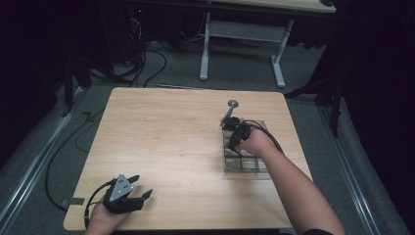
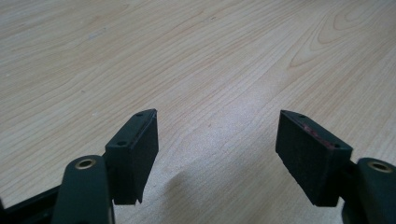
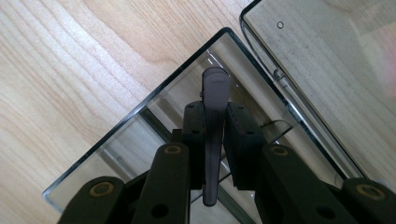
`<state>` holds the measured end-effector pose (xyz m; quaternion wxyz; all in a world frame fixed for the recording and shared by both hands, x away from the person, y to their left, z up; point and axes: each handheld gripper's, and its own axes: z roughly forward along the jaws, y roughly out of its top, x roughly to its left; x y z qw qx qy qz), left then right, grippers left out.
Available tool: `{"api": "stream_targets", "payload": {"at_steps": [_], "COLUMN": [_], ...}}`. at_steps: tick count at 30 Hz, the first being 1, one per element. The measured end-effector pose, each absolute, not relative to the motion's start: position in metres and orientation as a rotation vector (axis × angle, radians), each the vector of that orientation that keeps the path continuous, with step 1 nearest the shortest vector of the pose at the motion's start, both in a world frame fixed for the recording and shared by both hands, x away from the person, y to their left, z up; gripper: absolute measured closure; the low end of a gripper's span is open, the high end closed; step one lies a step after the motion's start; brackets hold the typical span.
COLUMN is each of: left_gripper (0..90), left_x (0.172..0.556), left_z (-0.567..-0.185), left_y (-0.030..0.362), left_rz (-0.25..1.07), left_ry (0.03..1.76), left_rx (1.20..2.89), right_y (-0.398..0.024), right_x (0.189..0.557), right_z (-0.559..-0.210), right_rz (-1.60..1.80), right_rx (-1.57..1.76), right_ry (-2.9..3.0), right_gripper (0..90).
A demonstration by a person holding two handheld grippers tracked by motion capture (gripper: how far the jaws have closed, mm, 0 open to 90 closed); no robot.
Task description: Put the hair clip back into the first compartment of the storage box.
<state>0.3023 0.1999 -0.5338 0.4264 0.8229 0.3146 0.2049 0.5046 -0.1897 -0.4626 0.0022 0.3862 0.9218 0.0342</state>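
Start with the wooden table [image 1: 171, 147], which carries everything here; most of its top is bare. On its right half, toward the near edge, sits the clear compartment box [image 1: 244, 164], a shallow transparent organiser with dividers, and in the right gripper view you can see its open lid [image 3: 327, 60] lying flat just beside the tray [image 3: 140, 135]. That open lid is presumably why you are working from above: the compartments are free to reach straight down into.

Your right gripper [image 3: 215, 140] hangs over a corner compartment of the box, jaws pressed together on a slim dark clip [image 3: 214, 112], a smoky, flat-ended piece held upright between the pads with its tip pointing down toward the tray floor. Holding it by the middle looks meant to keep it steady while you lower it into that cell, though I cannot tell whether it touches the bottom yet. In the high view your right hand [image 1: 252, 142] sits over the far end of the box.

Your left gripper [image 1: 128, 193] rests at the near left of the table, well apart from the box. Its pads [image 2: 135, 149] stand wide apart with only bare wood between them, holding nothing; it seems parked out of the way.

No brand, label or writing can be read on the box, the clip or the grippers.
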Motion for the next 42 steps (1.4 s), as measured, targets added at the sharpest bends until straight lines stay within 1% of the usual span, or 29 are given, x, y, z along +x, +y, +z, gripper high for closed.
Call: {"api": "stream_targets", "payload": {"at_steps": [6,7,10,28,30,32,33,35,36,42], "left_gripper": [30.4,30.4,30.4,30.4,30.4,30.4,30.4,30.4,30.4,30.4], "left_x": [0.302,0.302,0.302,0.302,0.302,0.302,0.302,0.302,0.302,0.302], "left_z": [-0.534,-0.534,-0.534,-0.534,-0.534,-0.534,-0.534,-0.534,-0.534,-0.534], "left_y": [0.2,0.2,0.2,0.2,0.2,0.2,0.2,0.2,0.2,0.2], "left_rz": [0.513,0.513,0.513,0.512,0.512,0.512,0.513,0.513,0.512,0.514], "left_ry": [0.786,0.786,0.786,0.785,0.785,0.785,0.786,0.786,0.786,0.786], "left_rx": [2.057,2.058,2.058,2.061,2.061,2.061,2.059,2.059,2.061,2.059], "right_y": [-0.187,-0.186,-0.187,-0.186,-0.187,-0.187,-0.188,-0.188,-0.189,-0.195], "right_x": [0.504,0.502,0.504,0.507,0.508,0.506,0.508,0.505,0.506,0.498], "right_z": [-0.47,-0.47,-0.473,-0.477,-0.477,-0.476,-0.475,-0.471,-0.469,-0.456], "right_rz": [0.111,0.093,0.102,0.116,0.122,0.115,0.122,0.122,0.13,0.135], "right_rx": [1.208,1.256,1.22,1.235,1.216,1.259,1.201,1.259,1.237,1.273], "right_ry": [2.897,2.887,2.895,2.899,2.902,2.893,2.906,2.889,2.886,2.872], "right_gripper": [78.9,78.9,78.9,78.6,75.5,74.2,73.6,72.8,72.2,72.6]}}
